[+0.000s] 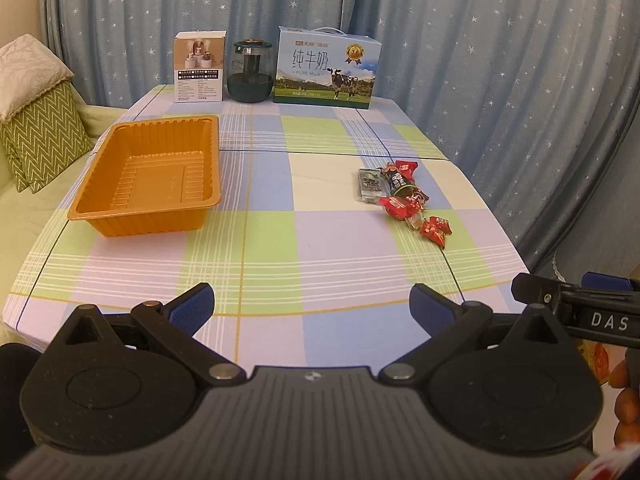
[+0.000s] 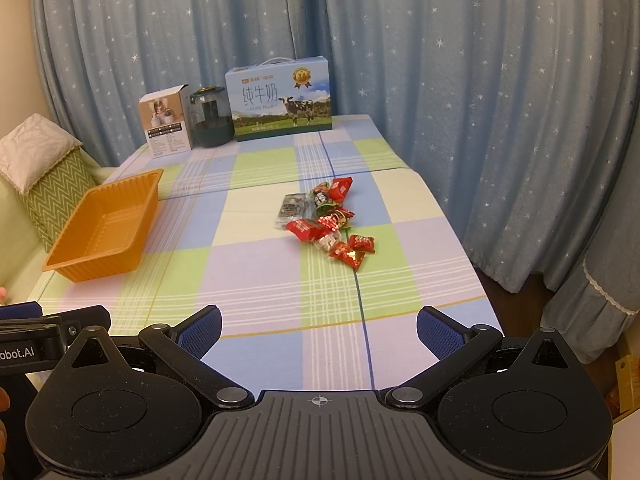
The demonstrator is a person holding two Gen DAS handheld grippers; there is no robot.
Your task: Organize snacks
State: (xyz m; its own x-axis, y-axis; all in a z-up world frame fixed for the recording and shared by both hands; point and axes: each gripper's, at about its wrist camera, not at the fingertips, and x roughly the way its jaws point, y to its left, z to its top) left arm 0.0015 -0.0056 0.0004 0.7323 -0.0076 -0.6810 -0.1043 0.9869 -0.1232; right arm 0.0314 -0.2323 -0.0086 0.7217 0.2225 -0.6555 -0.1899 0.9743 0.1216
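Observation:
An empty orange plastic tray (image 1: 108,208) (image 2: 60,262) sits on the left side of the checked tablecloth. A small heap of wrapped snacks (image 1: 400,196) (image 2: 324,220), mostly red wrappers with a dark and a clear packet, lies right of the table's middle. My left gripper (image 1: 312,312) hangs open over the near table edge with nothing between its blue pads (image 1: 192,308). My right gripper (image 2: 320,332) is open too, over the near edge and well short of the snacks. Its black body (image 1: 576,308) shows at the right of the left wrist view.
At the far edge of the table stand a white product box (image 1: 199,67), a dark green glass jar (image 1: 250,71) and a blue milk carton box (image 1: 326,68). Blue star curtains hang behind. A green zigzag cushion (image 1: 40,136) on a sofa lies left of the table.

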